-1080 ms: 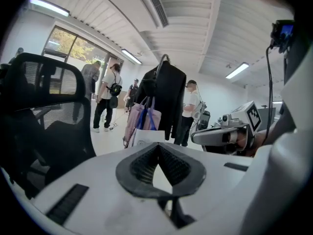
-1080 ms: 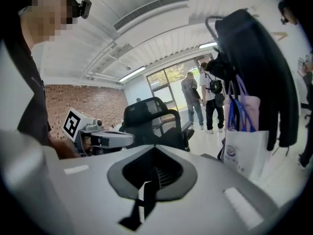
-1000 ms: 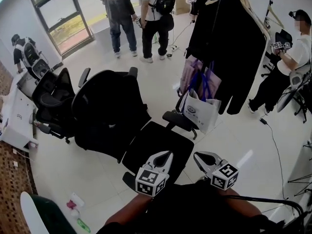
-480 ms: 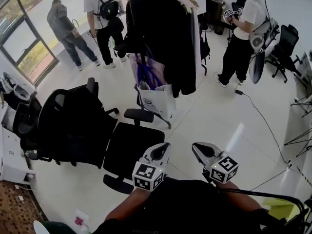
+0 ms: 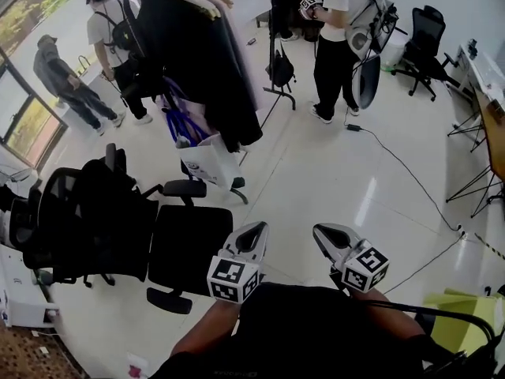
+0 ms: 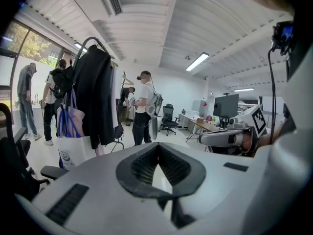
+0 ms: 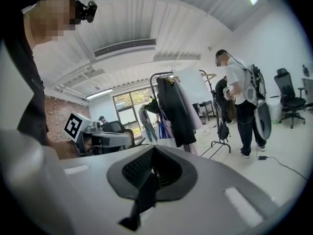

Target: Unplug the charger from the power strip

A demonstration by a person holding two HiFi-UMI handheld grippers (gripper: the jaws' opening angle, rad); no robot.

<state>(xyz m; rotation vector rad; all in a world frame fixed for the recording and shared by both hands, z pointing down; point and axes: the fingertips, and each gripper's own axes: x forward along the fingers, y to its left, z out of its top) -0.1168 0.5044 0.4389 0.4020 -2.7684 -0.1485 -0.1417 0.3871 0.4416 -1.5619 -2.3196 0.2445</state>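
Note:
No charger or power strip can be made out in any view. In the head view both grippers are held side by side in front of the person's dark top, above the white floor. My left gripper (image 5: 254, 234) has its jaws together with nothing between them, and my right gripper (image 5: 323, 235) is shut and empty too. In the left gripper view the left gripper (image 6: 157, 148) points towards a coat rack (image 6: 95, 97), with the right gripper (image 6: 222, 138) beside it. The right gripper (image 7: 154, 150) faces the same rack (image 7: 173, 106). A thin black cable (image 5: 410, 188) with a small black adapter (image 5: 353, 127) lies on the floor ahead.
Black office chairs (image 5: 188, 247) stand just left of the grippers. A rack of dark coats (image 5: 197, 54) with a white bag (image 5: 207, 160) stands beyond them. A person (image 5: 335, 46) stands ahead, others by the window. Tripod legs (image 5: 473, 188) and a desk are at the right.
The view has swung to the right: chairs, coat rack and bag slid towards the left of the head view. Both grippers stay shut and side by side in front of the body.

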